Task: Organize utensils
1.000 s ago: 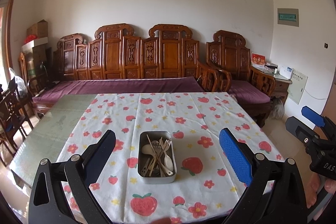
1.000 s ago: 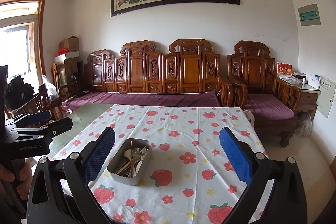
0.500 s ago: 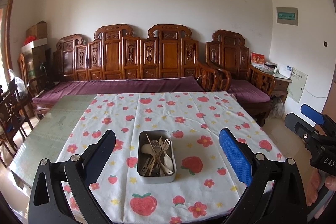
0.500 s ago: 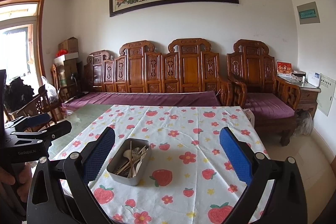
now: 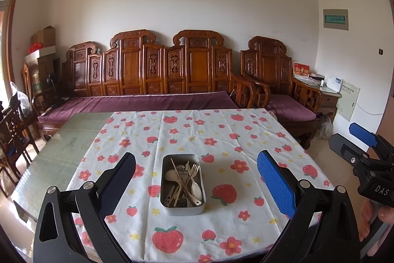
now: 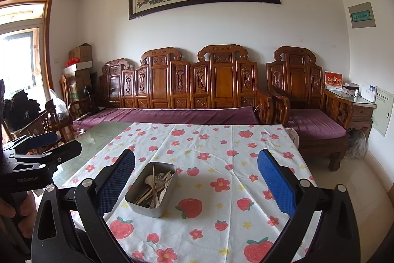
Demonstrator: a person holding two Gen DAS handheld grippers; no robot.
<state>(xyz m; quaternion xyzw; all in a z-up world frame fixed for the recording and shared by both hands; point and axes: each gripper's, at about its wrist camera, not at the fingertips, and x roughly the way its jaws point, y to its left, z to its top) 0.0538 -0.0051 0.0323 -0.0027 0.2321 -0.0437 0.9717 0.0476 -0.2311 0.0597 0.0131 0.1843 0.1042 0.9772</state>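
A rectangular metal tin (image 5: 182,207) (image 6: 144,205) stands on the strawberry-print tablecloth (image 5: 221,139) (image 6: 221,157). In it lie mixed utensils (image 5: 183,183) (image 6: 155,186): white spoons, metal forks and chopsticks. My left gripper (image 5: 195,183) hovers above the table's near edge, open and empty, with the tin between its fingers in the picture. My right gripper (image 6: 195,183) is open and empty too, with the tin low left of its centre. Each gripper shows in the other's view, the right gripper (image 5: 364,147) at the edge and the left gripper (image 6: 41,147) opposite.
The cloth covers the right part of a glass-topped table (image 5: 56,154). Behind stand a carved wooden sofa (image 5: 152,75) with purple cushions and an armchair (image 5: 275,80). A dark wooden chair (image 5: 12,137) is at the left. A side cabinet (image 5: 327,95) is at the right.
Both views have shifted only slightly; the tin and utensils lie where they were. Both grippers stay open.
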